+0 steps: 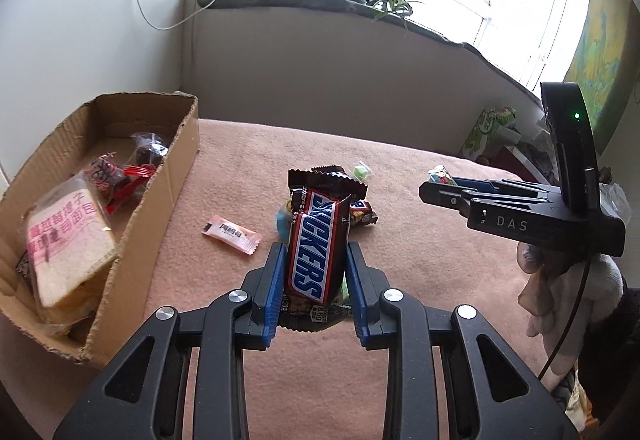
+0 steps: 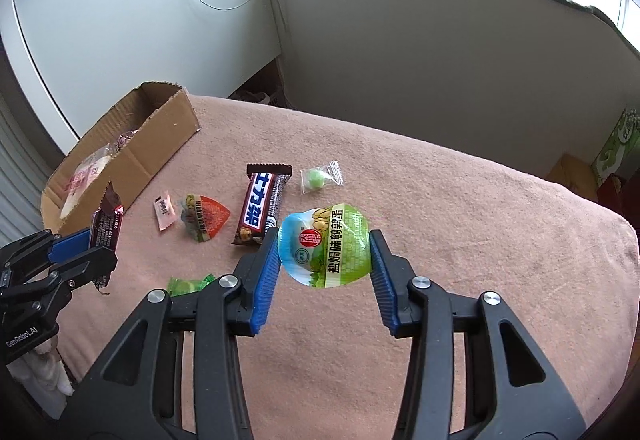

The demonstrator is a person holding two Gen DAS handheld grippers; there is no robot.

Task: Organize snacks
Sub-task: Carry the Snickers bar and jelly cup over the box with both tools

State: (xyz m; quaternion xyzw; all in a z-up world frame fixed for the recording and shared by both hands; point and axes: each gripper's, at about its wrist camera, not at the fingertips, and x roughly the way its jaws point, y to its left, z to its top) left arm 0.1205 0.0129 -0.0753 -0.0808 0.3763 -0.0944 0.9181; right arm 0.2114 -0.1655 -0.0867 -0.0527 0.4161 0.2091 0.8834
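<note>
Blue-padded left hand-held gripper (image 1: 314,272) around Snickers bar (image 1: 316,240)

1. The open brown cardboard box (image 2: 132,143) blocks the pink blanket's (image 2: 460,240) left edge.
2. A brown chocolate bar (image 2: 262,209), orange-lidded cup (image 2: 208,217) and pink sachet (image 2: 164,213) crowd the middle.
3. The blanket's right side lies bare.

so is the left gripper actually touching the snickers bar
Touching: the left wrist view shows the left gripper with both blue pads pressed against the Snickers bar.

Snickers bar (image 1: 316,240) hides a blue-topped snack (image 1: 282,222).
</note>
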